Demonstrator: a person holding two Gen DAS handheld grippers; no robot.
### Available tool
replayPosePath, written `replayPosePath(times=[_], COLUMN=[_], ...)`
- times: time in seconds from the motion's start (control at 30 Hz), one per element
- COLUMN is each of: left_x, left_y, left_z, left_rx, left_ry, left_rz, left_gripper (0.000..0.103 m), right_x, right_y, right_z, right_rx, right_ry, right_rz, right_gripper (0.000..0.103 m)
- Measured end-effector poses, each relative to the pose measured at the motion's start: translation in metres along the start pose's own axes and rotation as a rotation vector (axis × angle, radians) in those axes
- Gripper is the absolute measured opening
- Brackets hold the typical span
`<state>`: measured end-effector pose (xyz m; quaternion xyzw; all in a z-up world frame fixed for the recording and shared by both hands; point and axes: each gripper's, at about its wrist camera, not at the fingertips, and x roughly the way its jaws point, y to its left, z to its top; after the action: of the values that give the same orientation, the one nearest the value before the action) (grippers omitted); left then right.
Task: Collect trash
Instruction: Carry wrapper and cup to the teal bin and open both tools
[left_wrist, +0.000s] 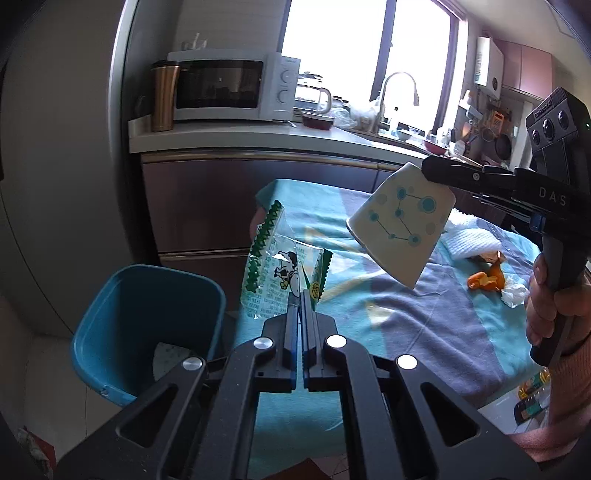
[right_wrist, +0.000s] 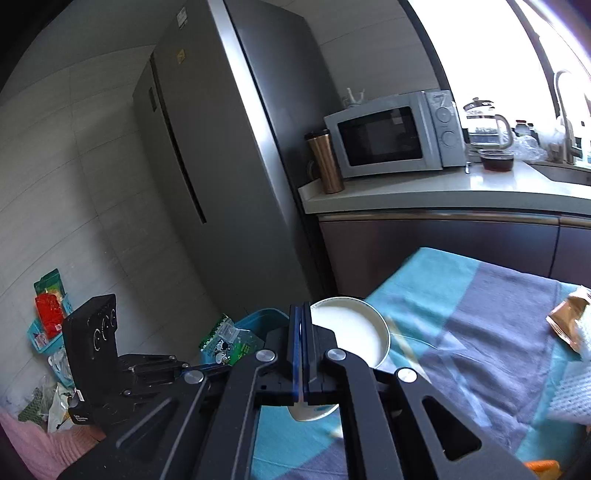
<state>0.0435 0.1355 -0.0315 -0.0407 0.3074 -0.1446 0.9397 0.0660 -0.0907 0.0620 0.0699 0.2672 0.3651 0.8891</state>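
My left gripper (left_wrist: 300, 295) is shut on a clear plastic wrapper (left_wrist: 273, 266) with green zigzag edges and a cartoon dog. It holds the wrapper beside the table's left end, to the right of a blue bin (left_wrist: 147, 325) on the floor. My right gripper (right_wrist: 304, 308) is shut on the rim of a white paper cup (right_wrist: 351, 332). In the left wrist view the cup (left_wrist: 402, 221), printed with blue dots and lines, hangs tilted over the table from the right gripper (left_wrist: 426, 170). The right wrist view shows the left gripper (right_wrist: 201, 366) with the wrapper (right_wrist: 225, 339) in front of the bin (right_wrist: 258, 317).
On the teal and purple tablecloth (left_wrist: 424, 325) lie orange peel (left_wrist: 487, 280), a crumpled tissue (left_wrist: 513, 295), a white cloth (left_wrist: 469, 236) and a brown wrapper (right_wrist: 569, 321). Beyond it stand a counter with a microwave (left_wrist: 229, 88) and a tall fridge (right_wrist: 221, 166).
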Motion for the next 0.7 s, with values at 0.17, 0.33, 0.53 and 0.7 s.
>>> replayPosePath(times=[0.17, 0.33, 0.53, 0.7], left_x=[-0.006, 0.001, 0.021, 0.043], left_y=[0.047, 0.09, 0.122, 0.138], left_z=[0.002, -0.003, -0.015, -0.026], left_rx=[-0.046, -0.092, -0.128, -0.156], left_ry=[-0.007, 0.024, 0.083, 0.142], left_rz=[0.094, 0.168, 0.218, 0.239], left_gripper=[0.002, 0.002, 0.002, 0.003], right_x=[0.042, 0.092, 0.149, 0.186], right_y=[0.027, 0.051, 0.061, 0.062], right_z=[0.016, 0.02, 0.01, -0.003], right_rx=[-0.032, -0.042, -0.019, 0.013], right_ry=[0.024, 0.085, 0.193, 0.28], right_rz=[0.086, 0.138, 0.163, 0.166], right_gripper=[0.0, 0.0, 0.0, 0.0])
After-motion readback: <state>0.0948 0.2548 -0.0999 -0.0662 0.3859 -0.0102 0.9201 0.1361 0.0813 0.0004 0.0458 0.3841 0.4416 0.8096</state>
